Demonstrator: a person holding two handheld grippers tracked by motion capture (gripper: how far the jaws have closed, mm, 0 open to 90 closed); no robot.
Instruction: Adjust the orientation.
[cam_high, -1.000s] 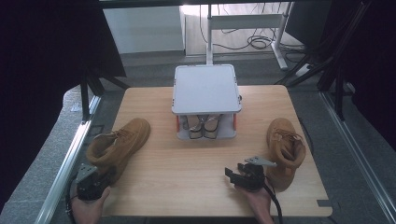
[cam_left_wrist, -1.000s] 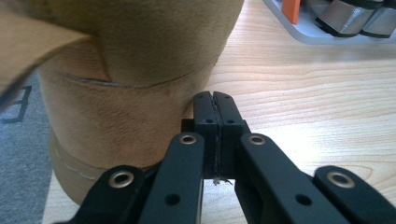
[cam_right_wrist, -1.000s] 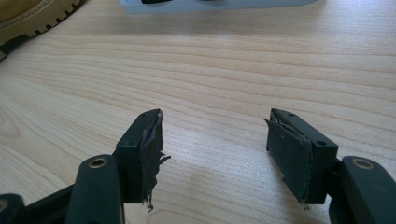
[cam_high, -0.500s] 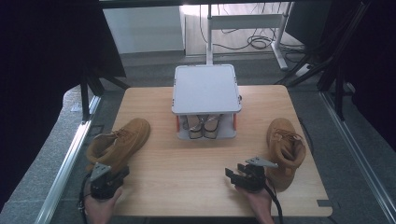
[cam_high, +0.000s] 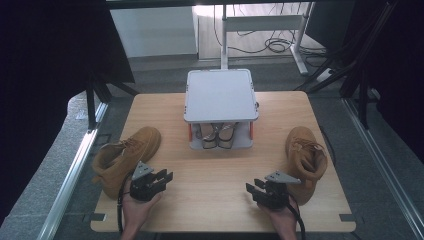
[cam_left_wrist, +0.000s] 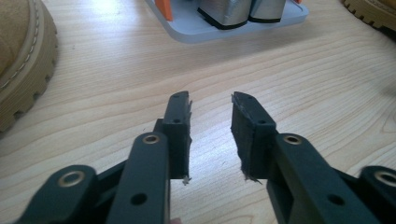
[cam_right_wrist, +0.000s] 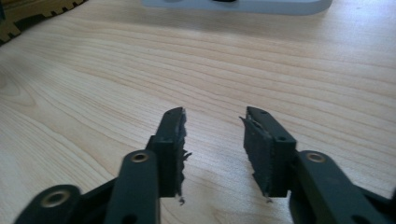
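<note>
A tan boot (cam_high: 125, 155) lies at the table's left with its toe toward the back, and a matching tan boot (cam_high: 305, 159) stands at the right. My left gripper (cam_high: 167, 176) is open over the wood just right of the left boot; its own view shows that boot's sole (cam_left_wrist: 23, 60) at the left edge and nothing between the open jaws of the left gripper (cam_left_wrist: 211, 100). My right gripper (cam_high: 251, 188) is open too, low at the front, just left of the right boot. Bare wood lies between the jaws of the right gripper (cam_right_wrist: 215, 114).
A grey two-tier rack (cam_high: 220, 95) stands at the back centre with a pair of grey shoes (cam_high: 218, 134) on its lower shelf; its base (cam_left_wrist: 243, 28) lies ahead of the left gripper. A table frame and cables sit on the floor behind.
My left gripper has moved right and forward from the table's front left corner to beside the left boot. The right gripper has stayed put.
</note>
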